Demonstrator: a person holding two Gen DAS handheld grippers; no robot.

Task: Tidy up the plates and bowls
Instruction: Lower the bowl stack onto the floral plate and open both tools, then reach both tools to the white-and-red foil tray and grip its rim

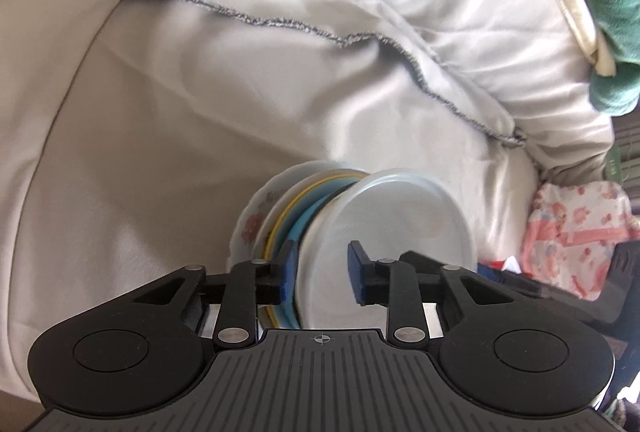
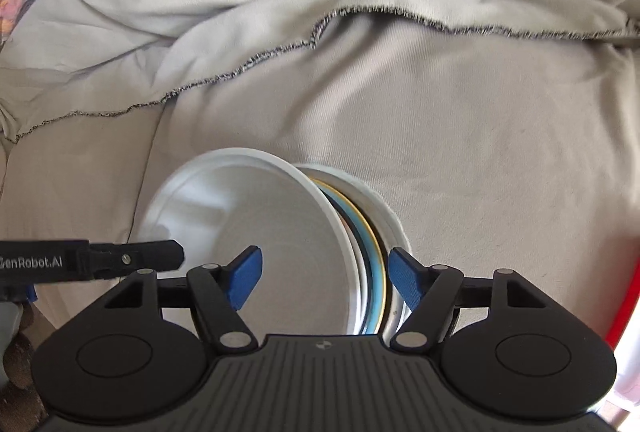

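A stack of dishes is tipped on its side over the grey bedsheet (image 1: 140, 151). From one end to the other it holds a floral plate (image 1: 250, 228), a yellow-rimmed plate (image 1: 276, 228), a blue plate (image 1: 298, 228) and a white bowl (image 1: 404, 228) that faces the cameras. My left gripper (image 1: 323, 274) straddles the white bowl's rim, one pad behind the wall and one inside, with a gap still showing. My right gripper (image 2: 324, 282) spans the whole stack. One of its pads sits inside the white bowl (image 2: 256, 216) and the other lies against the back of the outermost plate (image 2: 390, 228). One black finger (image 2: 152, 256) of the left gripper reaches in from the left.
A pale blanket with a dark stitched edge (image 1: 280, 21) lies rumpled across the bed behind the stack. Pink patterned cloth (image 1: 576, 228) and green cloth (image 1: 612, 15) are heaped at the right of the left wrist view. A red edge (image 2: 626, 296) shows at the far right.
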